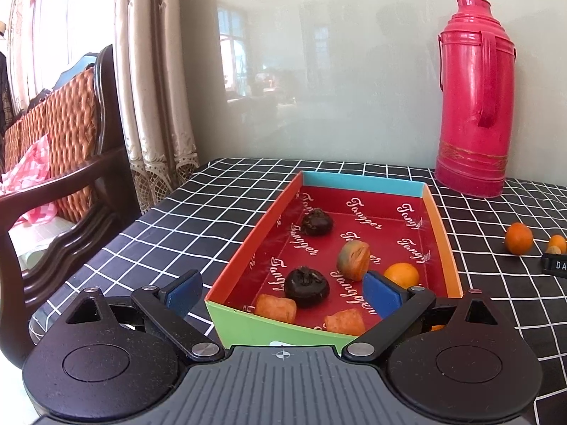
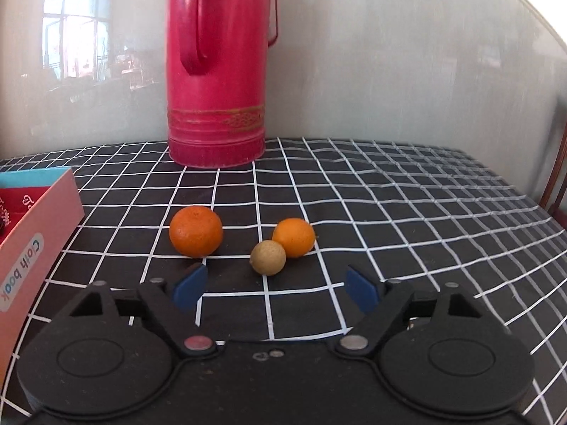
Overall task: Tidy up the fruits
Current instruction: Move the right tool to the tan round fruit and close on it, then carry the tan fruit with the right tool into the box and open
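Right wrist: fingers point(image 2: 273, 288) spread, empty; dimpled round orange point(image 2: 196, 231); checked cloth point(image 2: 389, 191).

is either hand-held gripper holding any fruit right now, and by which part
Nothing is held. The left hand-held gripper stands open over the near end of the box. The right hand-held gripper is open, short of the small tan fruit.

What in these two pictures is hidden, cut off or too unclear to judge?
- Left wrist view: the left gripper covers the box's near corner; part of one orange sits behind its finger.
- Left wrist view: a black object is cut by the right edge.
- Right wrist view: the flask's top is cut off.
- Right wrist view: the tan fruit hides part of the orange behind it.
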Tool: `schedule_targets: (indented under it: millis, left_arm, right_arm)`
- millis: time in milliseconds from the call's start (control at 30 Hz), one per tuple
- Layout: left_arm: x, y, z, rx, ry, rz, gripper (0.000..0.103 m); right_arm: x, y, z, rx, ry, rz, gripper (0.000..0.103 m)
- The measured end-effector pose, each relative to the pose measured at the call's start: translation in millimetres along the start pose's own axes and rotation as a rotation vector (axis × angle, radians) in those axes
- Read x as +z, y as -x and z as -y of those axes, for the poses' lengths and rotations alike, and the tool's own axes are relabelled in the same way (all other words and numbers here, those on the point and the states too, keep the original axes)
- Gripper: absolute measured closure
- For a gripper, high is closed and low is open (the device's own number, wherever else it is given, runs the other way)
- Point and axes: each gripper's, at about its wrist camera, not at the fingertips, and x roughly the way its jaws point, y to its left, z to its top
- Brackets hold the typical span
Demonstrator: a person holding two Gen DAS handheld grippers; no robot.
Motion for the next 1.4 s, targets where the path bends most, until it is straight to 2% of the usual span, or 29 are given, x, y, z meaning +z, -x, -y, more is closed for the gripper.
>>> schedule_targets:
  millis: [67, 133, 200, 267, 333, 400, 433, 600, 733, 900, 1000, 1267, 1400]
  left_arm:
    - [0, -1, -2, -0.005, 0.008, -0.006, 0.007]
    - [1, -2, -3, -0.009, 0.014, -0.01, 0.007]
    - [1, -3, -3, -0.013, 0.018, -0.014, 0.006]
    - [1, -4, -2, -0.013, 0.02, -0.016, 0.006]
    - [0, -5, -2, -0.014, 0.02, -0.02, 0.006]
    - [0, -6, -3, -0.014, 0.021, -0.022, 0.006]
    - [0, -6, -4, -0.013, 0.022, -0.023, 0.006]
    - [0, -8, -6, -0.006, 0.035, -0.03, 0.006]
    - [0, -10, -8, -0.002, 0.047, -0.036, 0.006]
    - [0, -11, -13, 0.011, 0.07, -0.041, 0.006]
    - [0, -11, -19, 0.036, 0.084, -0.037, 0.006]
    - [-3, -18, -41, 0.075, 0.141, -0.075, 0.006]
    - [-5, -18, -46, 0.091, 0.144, -0.079, 0.006]
  right_arm:
    - [1, -5, 2, 0.022, -0.02, -0.023, 0.033]
    - [2, -12, 6, 0.051, -0.049, -0.048, 0.042]
    - [3, -18, 8, 0.057, -0.068, -0.068, 0.058]
    - [5, -21, 9, 0.052, -0.072, -0.063, 0.061]
    - [7, -22, 10, 0.065, -0.081, -0.064, 0.068]
    - [7, -23, 10, 0.065, -0.073, -0.062, 0.083]
    - [7, -22, 9, 0.065, -0.066, -0.059, 0.086]
    - [7, -16, 1, 0.074, -0.001, -0.022, 0.086]
    - [7, -2, -3, 0.119, 0.022, 0.021, 0.086]
    - [12, 17, -10, 0.228, 0.031, 0.08, 0.086]
    - [14, 29, -19, 0.324, 0.05, 0.105, 0.086]
    - [8, 62, -58, 0.557, 0.173, 0.138, 0.086]
    - [4, 79, -81, 0.638, 0.255, 0.161, 0.086]
